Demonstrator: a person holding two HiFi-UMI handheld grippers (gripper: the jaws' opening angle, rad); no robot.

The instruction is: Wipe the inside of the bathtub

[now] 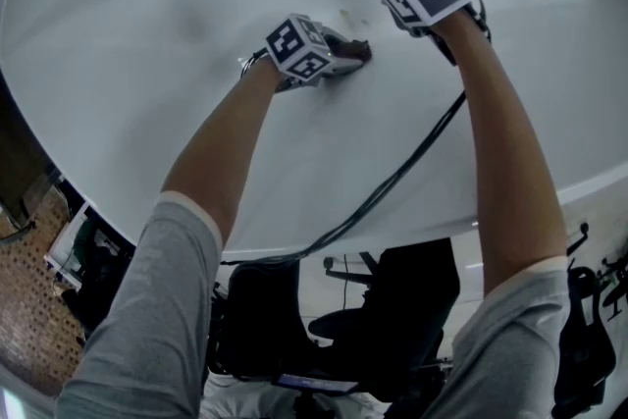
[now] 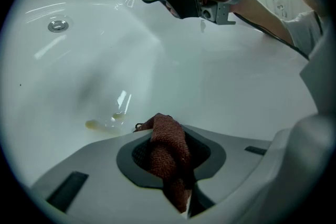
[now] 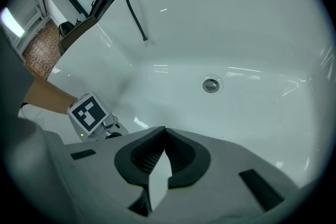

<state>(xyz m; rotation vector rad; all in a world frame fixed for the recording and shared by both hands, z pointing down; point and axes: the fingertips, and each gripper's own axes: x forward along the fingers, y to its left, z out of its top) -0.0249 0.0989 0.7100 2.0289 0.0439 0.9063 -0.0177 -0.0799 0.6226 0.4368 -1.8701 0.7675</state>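
Left gripper (image 2: 167, 131) jaws pinch a brown cloth (image 2: 169, 153); right gripper (image 3: 164, 132) jaws seem closed, empty.

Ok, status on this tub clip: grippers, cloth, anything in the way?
Left hand-held gripper shut on brown cloth, inside bathtub. Right hand-held gripper shut, empty. Yellowish smear ahead of cloth; nothing blocking.

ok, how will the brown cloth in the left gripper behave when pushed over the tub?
Likely floppy: the cloth bunches in folds in the left gripper. Probably light, since a pinch holds it. Its coarse weave should drag rather than slip on the glossy bathtub.
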